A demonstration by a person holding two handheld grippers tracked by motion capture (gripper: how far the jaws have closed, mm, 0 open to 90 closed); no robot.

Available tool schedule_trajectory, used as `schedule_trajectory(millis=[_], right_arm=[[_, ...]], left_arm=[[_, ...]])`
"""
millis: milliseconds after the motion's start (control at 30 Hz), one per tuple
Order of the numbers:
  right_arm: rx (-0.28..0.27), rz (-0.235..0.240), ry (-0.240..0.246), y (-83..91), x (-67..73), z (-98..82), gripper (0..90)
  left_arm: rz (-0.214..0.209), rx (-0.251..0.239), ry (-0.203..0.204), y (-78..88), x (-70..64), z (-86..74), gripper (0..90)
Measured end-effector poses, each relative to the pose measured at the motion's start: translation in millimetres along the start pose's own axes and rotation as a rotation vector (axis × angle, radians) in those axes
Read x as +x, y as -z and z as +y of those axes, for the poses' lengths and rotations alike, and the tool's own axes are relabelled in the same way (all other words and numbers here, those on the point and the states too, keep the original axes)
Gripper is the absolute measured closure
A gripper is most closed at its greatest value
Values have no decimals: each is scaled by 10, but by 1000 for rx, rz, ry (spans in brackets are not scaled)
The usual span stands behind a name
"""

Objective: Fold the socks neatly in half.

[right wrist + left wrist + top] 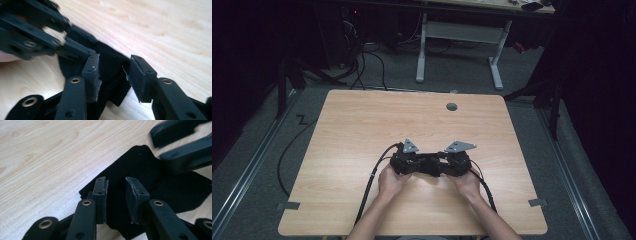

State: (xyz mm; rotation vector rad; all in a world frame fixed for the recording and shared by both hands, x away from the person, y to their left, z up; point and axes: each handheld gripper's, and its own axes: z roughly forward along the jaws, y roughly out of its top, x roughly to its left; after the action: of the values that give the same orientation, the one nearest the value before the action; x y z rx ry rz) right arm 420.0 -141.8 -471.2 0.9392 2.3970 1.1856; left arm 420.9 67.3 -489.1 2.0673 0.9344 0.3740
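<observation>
A black cloth [431, 167] lies on the wooden table [362, 130], between two black grippers held in a person's hands. In the high view my left gripper [424, 164] and right gripper [440, 165] point at each other over the cloth. The left gripper [116, 182] has its pads apart just above the cloth [150, 177], with nothing pinched. The right gripper [113, 60] stands open at the edge of the cloth [107, 51], part of which sits in the gap untouched by the pads. Opposite it, the left gripper [87, 45] reaches in, blurred.
A grey round plug [452, 106] sits in the tabletop near its far edge. Cables [372, 175] trail from both grippers toward the near edge. A white-legged desk [457, 35] stands on the floor beyond the table.
</observation>
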Motion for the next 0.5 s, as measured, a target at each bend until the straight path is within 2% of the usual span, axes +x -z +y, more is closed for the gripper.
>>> schedule_trajectory(millis=[67, 133, 267, 300, 367, 500], right_arm=[[37, 11, -26, -115, -41, -29, 617], [28, 23, -56, -151, -88, -44, 618], [38, -2, -42, -212, -111, -38, 624], [40, -4, -54, -238, -128, -40, 628], [39, 4, -86, -280, -173, -35, 628], [41, -20, -64, -301, -154, -13, 628]], left_arm=[[2, -4, 11, -21, 38, 9, 693], [8, -11, 14, -43, 61, 20, 691], [39, -13, -4, -105, 78, 52, 699], [44, -8, -11, -116, 91, 65, 703], [45, -14, 7, -135, 119, 71, 706], [51, -12, 10, -133, 124, 79, 705]])
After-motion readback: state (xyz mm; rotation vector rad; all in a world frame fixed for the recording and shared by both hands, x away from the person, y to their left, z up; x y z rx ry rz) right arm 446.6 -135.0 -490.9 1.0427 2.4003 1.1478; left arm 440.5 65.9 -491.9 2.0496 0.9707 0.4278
